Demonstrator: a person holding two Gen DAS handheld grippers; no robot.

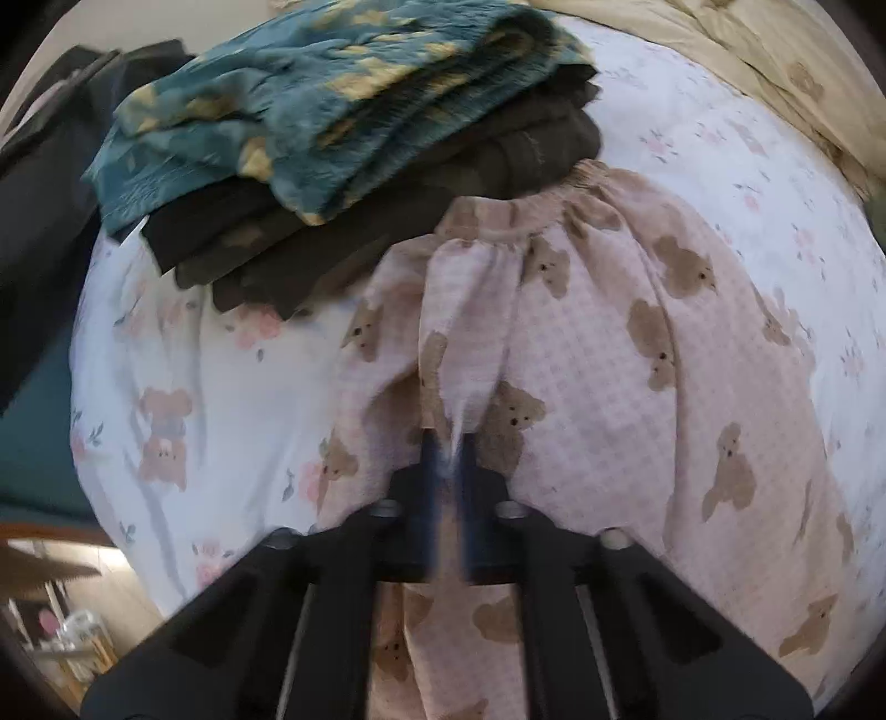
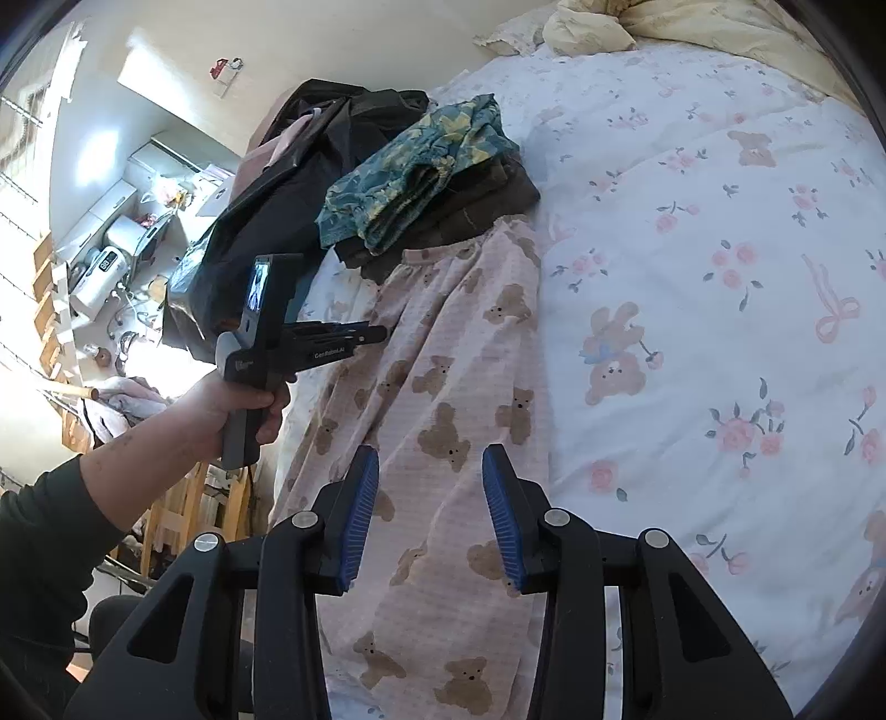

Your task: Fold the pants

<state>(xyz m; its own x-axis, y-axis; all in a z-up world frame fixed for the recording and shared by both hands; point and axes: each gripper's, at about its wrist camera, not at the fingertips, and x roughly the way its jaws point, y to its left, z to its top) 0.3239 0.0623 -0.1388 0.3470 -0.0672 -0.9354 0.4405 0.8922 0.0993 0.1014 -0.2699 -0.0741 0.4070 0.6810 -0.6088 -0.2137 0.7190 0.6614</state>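
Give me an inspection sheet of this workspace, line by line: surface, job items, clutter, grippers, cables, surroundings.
Surface: bed with a white floral, bear-print sheet.
Job's things: pink bear-print pants lie lengthwise on the bed, waistband toward a stack of clothes; one fold is pulled up.
Clutter: teal garment atop dark folded clothes; black bag at the bed's edge; beige duvet at the far end.
Grippers: left gripper shut on a pinched fold of the pants; right gripper open above the pants, nothing between its pads.
Cables: nothing seen for certain.
Surroundings: cluttered desk and wooden chair beside the bed.
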